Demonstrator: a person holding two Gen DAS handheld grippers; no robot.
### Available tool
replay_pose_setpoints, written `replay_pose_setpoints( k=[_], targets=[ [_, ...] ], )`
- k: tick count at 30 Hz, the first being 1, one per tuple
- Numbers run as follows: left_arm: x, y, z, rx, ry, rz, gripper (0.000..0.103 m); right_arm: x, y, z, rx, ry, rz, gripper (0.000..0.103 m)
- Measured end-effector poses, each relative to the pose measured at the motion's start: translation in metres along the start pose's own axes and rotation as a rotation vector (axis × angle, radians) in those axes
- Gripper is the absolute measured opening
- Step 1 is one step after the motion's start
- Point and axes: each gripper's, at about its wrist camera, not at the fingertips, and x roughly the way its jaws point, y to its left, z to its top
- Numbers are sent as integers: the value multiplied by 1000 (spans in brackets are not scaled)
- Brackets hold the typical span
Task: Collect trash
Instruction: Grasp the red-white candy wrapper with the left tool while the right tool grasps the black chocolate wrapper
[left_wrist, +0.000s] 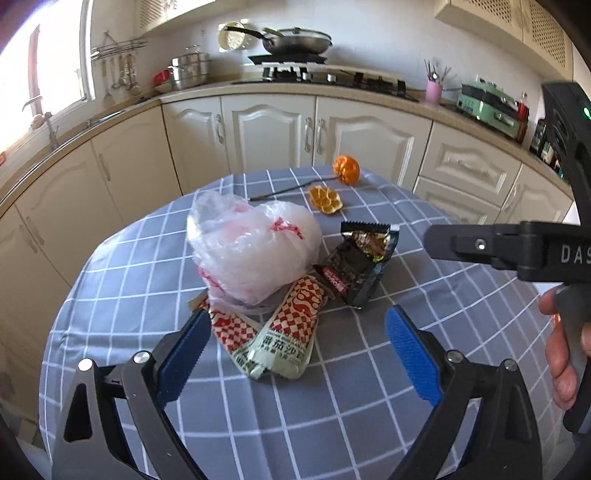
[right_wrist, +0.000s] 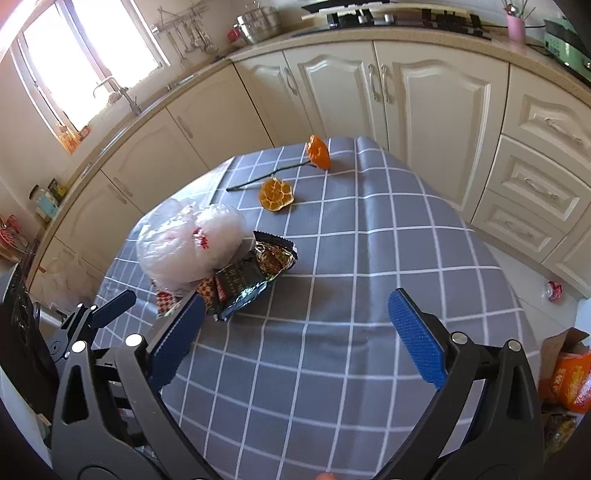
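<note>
A crumpled clear plastic bag (left_wrist: 255, 247) lies on the grey checked tablecloth (left_wrist: 369, 387), on top of red-and-white sauce packets (left_wrist: 291, 332). A black snack wrapper (left_wrist: 358, 266) lies to its right. Two orange peels (left_wrist: 325, 199) (left_wrist: 346, 169) and a thin dark stick (left_wrist: 288, 191) lie farther back. My left gripper (left_wrist: 295, 343) is open, just above the sauce packets. My right gripper (right_wrist: 295, 328) is open and empty, over bare cloth right of the wrapper (right_wrist: 255, 277); the bag (right_wrist: 188, 247) and peels (right_wrist: 276, 195) also show there.
Cream kitchen cabinets (left_wrist: 266, 133) and a counter with a hob and pans (left_wrist: 295, 44) run behind the table. The right gripper's body (left_wrist: 517, 247) crosses the left view's right side. An orange box (right_wrist: 569, 376) and a can (right_wrist: 554, 290) lie on the floor at right.
</note>
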Motion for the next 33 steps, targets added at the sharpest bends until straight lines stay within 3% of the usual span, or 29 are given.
replay_pose_setpoints(
  k=[2,10,12,14,17,19,24,33],
  targets=[
    [9,0,1,5,25,-18,72,9,0,1,-1,10,-3,97],
    [32,2,0,15,70,-36,62,43,8,8,-27,37,0,97],
    [34,-1,3,26,72,-35,54,51,13,10,-36,41,2,97],
    [37,-2,3,37,84,-57,36,56,19,11,-61,43,-10,96],
    [38,-5,3,40,88,-77,20,60,32,11,-119,37,-29,72],
    [37,-3,3,20,93,-106,10,61,37,9,-148,33,-45,31],
    [32,0,-2,-31,93,-116,9,49,26,4,-114,43,24,18],
    [5,-5,-11,-102,48,-112,9,7,0,-16,-62,-10,53,15]
  ],
)
